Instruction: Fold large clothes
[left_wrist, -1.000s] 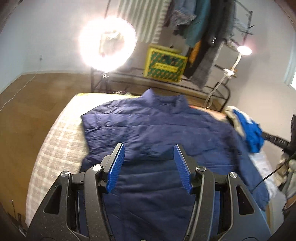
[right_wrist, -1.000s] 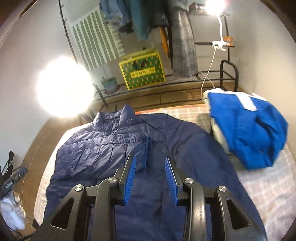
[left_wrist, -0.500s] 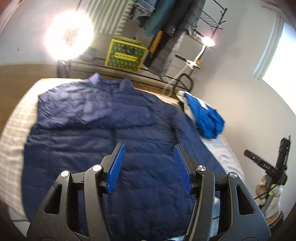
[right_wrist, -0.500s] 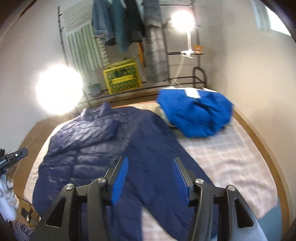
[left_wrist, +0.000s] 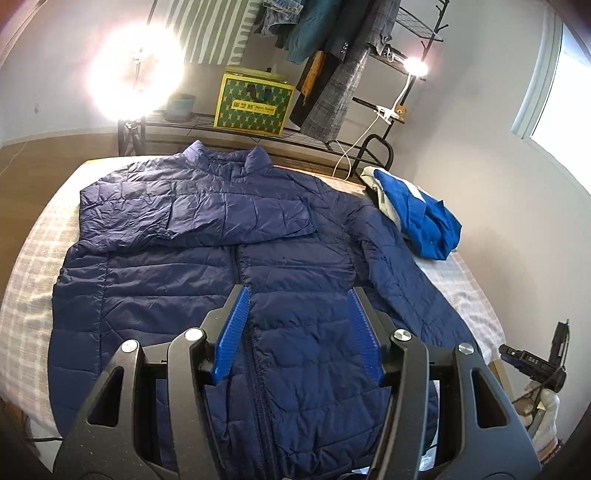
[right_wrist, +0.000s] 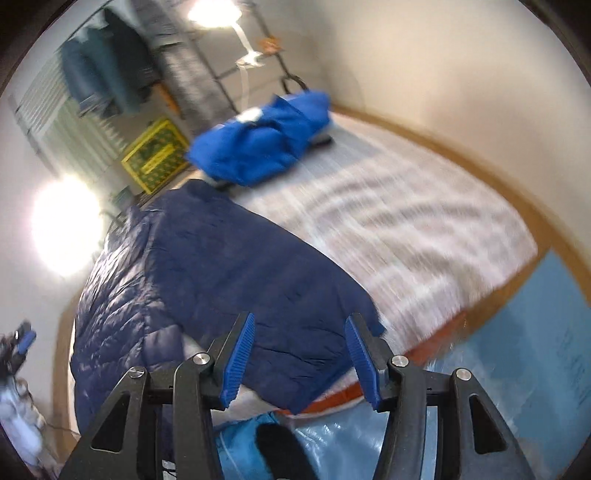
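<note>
A navy puffer jacket (left_wrist: 192, 280) lies face up on the checked bed (left_wrist: 29, 258), collar at the far end. One sleeve (left_wrist: 240, 218) is folded across the chest. The other sleeve (left_wrist: 406, 280) stretches toward the bed's near right corner. My left gripper (left_wrist: 297, 295) hovers open over the jacket's lower front by the zip, with nothing between its fingers. In the blurred right wrist view, my right gripper (right_wrist: 301, 321) hangs open just above the cuff end of the stretched sleeve (right_wrist: 314, 369), near the bed's edge. Its pads do not press the cloth.
A crumpled bright blue garment (left_wrist: 421, 218) sits at the bed's far right corner. Behind the bed stand a clothes rack, a yellow box (left_wrist: 255, 105) and a glaring ring light (left_wrist: 136, 77). A tripod (left_wrist: 532, 362) stands right of the bed, blue floor covering (right_wrist: 517, 369) beside it.
The right gripper swung right and down from the jacket's middle to the sleeve's cuff end, rolling, and its jaws widened. The left gripper shifted sideways earlier, then held still.
</note>
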